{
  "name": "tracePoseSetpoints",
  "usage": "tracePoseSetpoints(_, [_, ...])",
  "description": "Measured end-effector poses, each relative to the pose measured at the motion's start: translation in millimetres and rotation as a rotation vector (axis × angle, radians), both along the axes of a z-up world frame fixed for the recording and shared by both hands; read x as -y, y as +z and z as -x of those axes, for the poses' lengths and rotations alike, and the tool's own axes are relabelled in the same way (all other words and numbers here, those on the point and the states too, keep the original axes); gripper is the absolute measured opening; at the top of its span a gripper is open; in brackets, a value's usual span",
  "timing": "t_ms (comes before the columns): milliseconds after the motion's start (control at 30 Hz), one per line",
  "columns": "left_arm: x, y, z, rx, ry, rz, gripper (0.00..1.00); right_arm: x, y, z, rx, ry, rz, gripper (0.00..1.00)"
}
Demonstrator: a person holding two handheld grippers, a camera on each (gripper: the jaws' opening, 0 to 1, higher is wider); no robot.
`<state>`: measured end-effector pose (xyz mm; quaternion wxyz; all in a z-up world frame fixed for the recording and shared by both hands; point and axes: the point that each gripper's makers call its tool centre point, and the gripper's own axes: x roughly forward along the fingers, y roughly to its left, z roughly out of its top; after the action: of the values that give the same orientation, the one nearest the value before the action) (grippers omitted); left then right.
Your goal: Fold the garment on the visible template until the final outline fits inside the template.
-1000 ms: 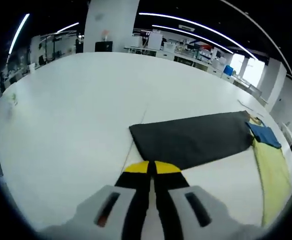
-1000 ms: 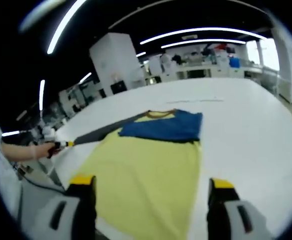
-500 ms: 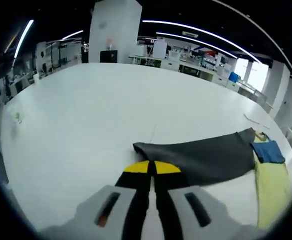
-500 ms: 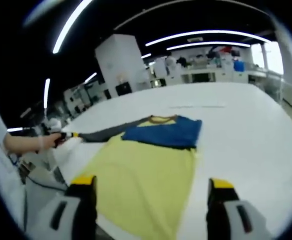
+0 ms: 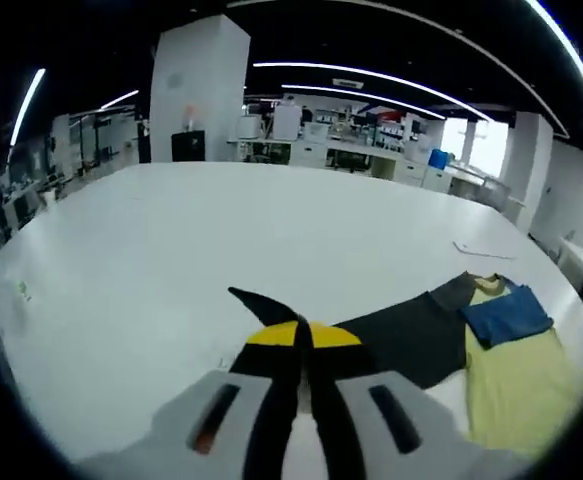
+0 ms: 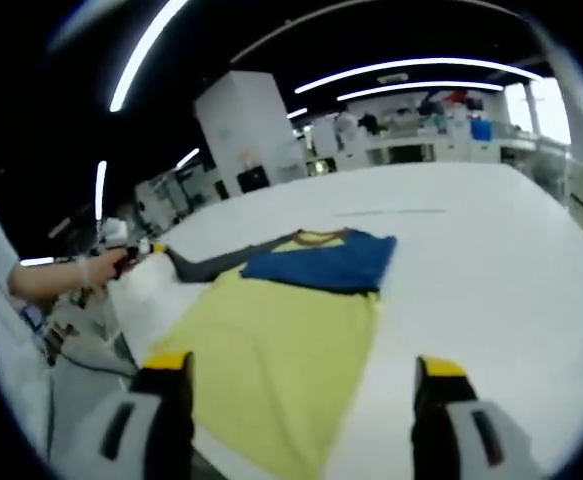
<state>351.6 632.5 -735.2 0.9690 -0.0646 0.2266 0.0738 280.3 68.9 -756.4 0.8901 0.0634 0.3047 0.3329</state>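
A shirt with a yellow body (image 6: pixel 281 350) lies flat on the white table (image 6: pixel 491 270). Its blue sleeve (image 6: pixel 326 265) is folded across the chest. The dark grey sleeve (image 5: pixel 401 335) stretches out from the shoulder, and its end rises off the table between the jaws of my left gripper (image 5: pixel 301 335), which is shut on it. In the right gripper view, a hand holds that left gripper (image 6: pixel 136 250) at the grey sleeve's (image 6: pixel 211 262) far tip. My right gripper (image 6: pixel 301 375) hovers open over the shirt's lower part, with nothing between its fingers.
The white table (image 5: pixel 171 250) spreads wide around the shirt. A thin pale strip (image 6: pixel 391 212) lies on it beyond the collar. A white pillar (image 5: pixel 196 90) and benches with equipment stand far behind. The table edge runs at the left of the right gripper view.
The left gripper has lifted the grey sleeve's end and carried it toward the shirt body, so the sleeve looks shorter and raised. The right gripper stays open over the shirt.
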Motion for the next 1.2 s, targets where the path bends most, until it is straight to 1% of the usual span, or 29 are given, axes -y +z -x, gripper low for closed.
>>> tracePoseSetpoints(67, [16.2,6.2,-12.7,-0.001,-0.044,-0.02,0.0,0.7,-0.3,-2.8,0.007,0.014,-0.004,0.91])
tracePoseSetpoints(100, [30.5,11.2,-19.7,0.005,-0.079,-0.033,0.0,0.9,-0.2,-4.3,0.01,0.018,-0.009,0.91])
tracePoseSetpoints(133, [39.0,13.0,-23.6,0.007,-0.089,-0.027,0.0,1.1,-0.3,-5.4,0.013,0.023,-0.01,0.91])
tracePoseSetpoints(167, [52.7,14.8,-28.8,0.008,-0.113,-0.026,0.0,1.8,-0.8,-7.1,0.016,0.031,-0.011,0.91])
tracePoseSetpoints(200, [60.2,15.4,-32.1,0.007,-0.125,-0.028,0.0,1.0,-0.1,-7.1,0.018,0.035,-0.013,0.91])
tracePoseSetpoints(233, [72.6,15.8,-39.4,0.006,-0.151,-0.033,0.0,0.9,0.3,-8.1,0.022,0.041,-0.018,0.91])
tracePoseSetpoints(300, [83.2,15.4,-44.8,0.004,-0.168,-0.033,0.0,5.2,-3.1,-11.8,0.025,0.043,-0.02,0.91])
tracePoseSetpoints(333, [98.7,17.4,-47.0,0.004,-0.188,-0.035,0.0,6.8,-3.4,-13.4,0.03,0.047,-0.024,0.91])
tracePoseSetpoints(367, [96.5,17.2,-52.0,0.007,-0.207,-0.037,0.0,8.0,-3.6,-14.5,0.034,0.051,-0.027,0.91])
tracePoseSetpoints(400, [99.3,16.6,-55.1,0.004,-0.214,-0.034,0.0,9.8,-4.6,-15.3,0.036,0.05,-0.027,0.91])
tracePoseSetpoints(467, [126.2,18.7,-63.6,0.006,-0.233,-0.026,0.0,14.6,-6.9,-16.7,0.037,0.046,-0.033,0.91])
tracePoseSetpoints(533, [140.5,20.7,-71.7,0.014,-0.26,-0.029,0.0,17.9,-6.7,-17.5,0.042,0.046,-0.046,0.91])
tracePoseSetpoints(600, [164.1,21.8,-76.7,0.015,-0.286,-0.028,0.0,22.4,-9.2,-19.9,0.046,0.044,-0.044,0.91])
tracePoseSetpoints(667, [167.3,20.4,-81.7,0.009,-0.301,-0.021,0.0,25.4,-11.0,-21.3,0.05,0.042,-0.039,0.9])
tracePoseSetpoints(733, [179.8,21.1,-87.4,0.007,-0.321,-0.015,0.0,26.5,-11.9,-20.6,0.048,0.042,-0.035,0.9])
tracePoseSetpoints(800, [192.1,21.2,-95.9,0.008,-0.344,-0.01,0.0,28.4,-12.7,-22.2,0.042,0.03,-0.055,0.9])
tracePoseSetpoints(867, [206.7,21.7,-100.3,0.011,-0.363,-0.011,0.0,30.9,-15.7,-24.5,0.033,0.016,-0.07,0.91])
tracePoseSetpoints(933, [224.1,22.1,-109.0,0.012,-0.393,-0.007,0.0,32.3,-17.3,-26.0,0.037,0.014,-0.068,0.9])
tracePoseSetpoints(967, [229.4,21.9,-112.3,0.011,-0.403,-0.008,0.0,32.9,-17.6,-26.3,0.037,0.011,-0.071,0.9])
tracePoseSetpoints(1100, [260.5,23.1,-120.6,0.019,-0.441,0.017,0.0,32.1,-16.0,-24.2,0.039,0.005,-0.075,0.9])
tracePoseSetpoints(1200, [278.9,22.5,-128.2,0.021,-0.467,0.031,0.0,34.0,-17.8,-22.3,0.038,0.007,-0.066,0.9])
